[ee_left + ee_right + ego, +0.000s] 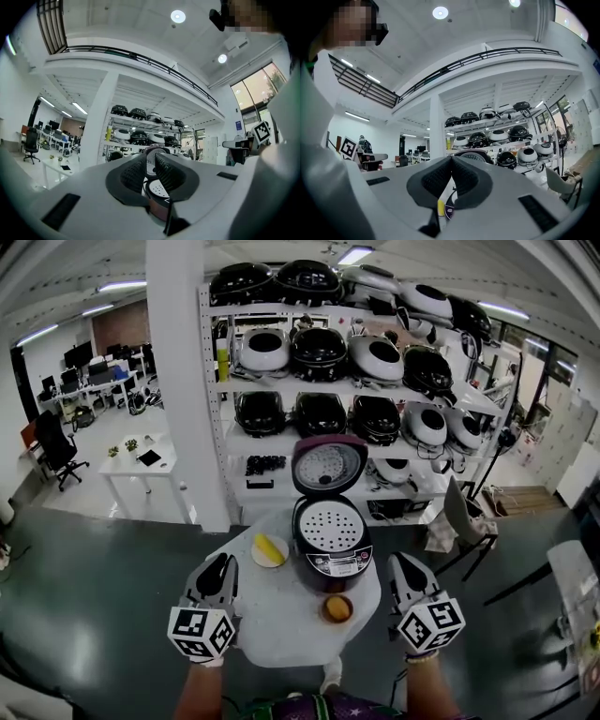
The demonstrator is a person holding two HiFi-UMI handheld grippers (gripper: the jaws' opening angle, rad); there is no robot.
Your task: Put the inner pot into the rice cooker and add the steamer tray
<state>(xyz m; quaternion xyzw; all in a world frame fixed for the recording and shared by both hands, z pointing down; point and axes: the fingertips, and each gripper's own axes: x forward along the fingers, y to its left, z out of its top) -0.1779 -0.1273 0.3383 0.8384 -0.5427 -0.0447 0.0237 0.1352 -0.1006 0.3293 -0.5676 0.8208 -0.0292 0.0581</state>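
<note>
The dark maroon rice cooker [330, 554] stands on a small round white table [277, 620] with its lid [328, 465] up. A white perforated steamer tray [329, 526] lies in its mouth; the inner pot underneath is hidden. My left gripper [219, 566] hovers over the table's near left edge, its jaws a narrow slit apart with nothing between them. Through that slit the left gripper view [151, 169] shows the cooker [158, 191]. My right gripper [403, 564] is at the table's near right edge, shut and empty, its pads meeting in the right gripper view [451, 172].
A white plate [269, 550] with something yellow sits left of the cooker, and a small bowl [337, 608] with an orange item lies in front of it. Shelves [347, 381] full of rice cookers stand behind the table, beside a white column [183, 381]. A chair [459, 512] stands to the right.
</note>
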